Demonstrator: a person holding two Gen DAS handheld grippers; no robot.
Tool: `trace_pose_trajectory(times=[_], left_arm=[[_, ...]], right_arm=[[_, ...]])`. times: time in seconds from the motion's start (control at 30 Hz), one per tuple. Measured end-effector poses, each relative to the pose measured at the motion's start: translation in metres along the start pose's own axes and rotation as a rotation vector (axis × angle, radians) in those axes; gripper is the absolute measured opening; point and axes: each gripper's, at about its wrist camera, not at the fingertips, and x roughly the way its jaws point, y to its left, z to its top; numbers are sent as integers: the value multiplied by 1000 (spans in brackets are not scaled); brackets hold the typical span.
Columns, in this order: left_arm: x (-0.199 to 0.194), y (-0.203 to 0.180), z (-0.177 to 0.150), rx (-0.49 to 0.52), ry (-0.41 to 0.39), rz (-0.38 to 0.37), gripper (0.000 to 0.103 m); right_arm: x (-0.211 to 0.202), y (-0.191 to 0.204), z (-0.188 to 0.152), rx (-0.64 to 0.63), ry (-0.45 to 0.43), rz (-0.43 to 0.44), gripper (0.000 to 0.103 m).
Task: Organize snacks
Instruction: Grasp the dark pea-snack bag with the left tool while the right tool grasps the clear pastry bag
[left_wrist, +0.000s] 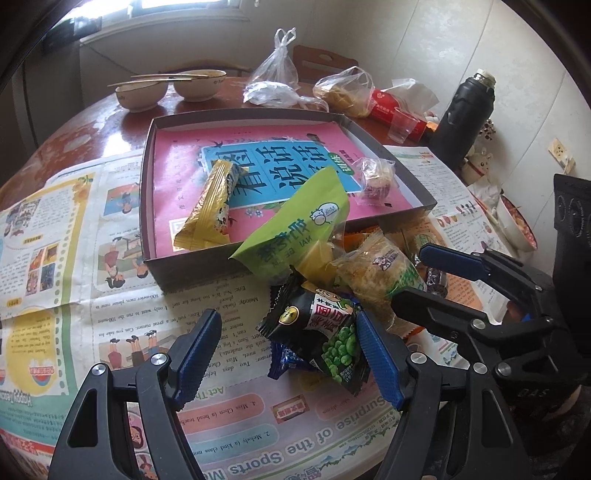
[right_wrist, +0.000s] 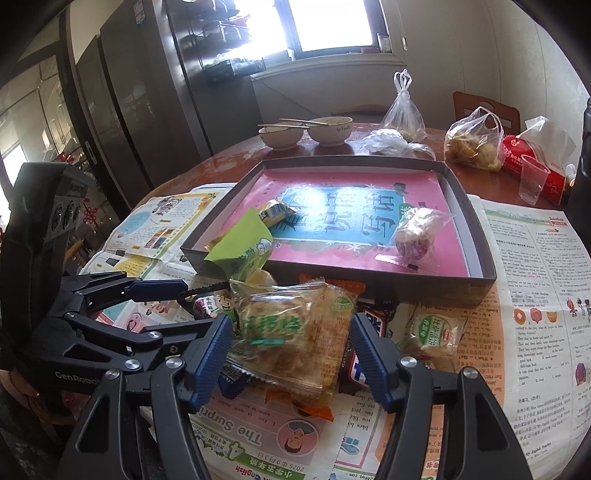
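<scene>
Plastic snack packets (right_wrist: 291, 332) heaped against box (right_wrist: 480, 236), bowls (left_wrist: 140, 94) behind.

A bright window (right_wrist: 332, 22) over a pale sill floods the room with daylight. Off-white walls (left_wrist: 461, 48) enclose the round reddish-brown bench (left_wrist: 74, 136). A wooden chair (right_wrist: 484, 107) stands behind it, and tall dark cabinets (right_wrist: 147, 103) line the left side.

both grippers tilt downward – the left gripper (left_wrist: 288, 354) has its jaws spread apart, gripping nothing; the right gripper (right_wrist: 290, 354), at its 3 o'clock, has jaws parted too – pads not visibly pressing.
</scene>
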Motion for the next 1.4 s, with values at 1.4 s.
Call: trace_pose_trajectory(times=[1.4], left_arm=[[24, 6, 14, -49, 80, -178, 48]], right_arm=[[19, 15, -13, -135, -2, -70, 39]])
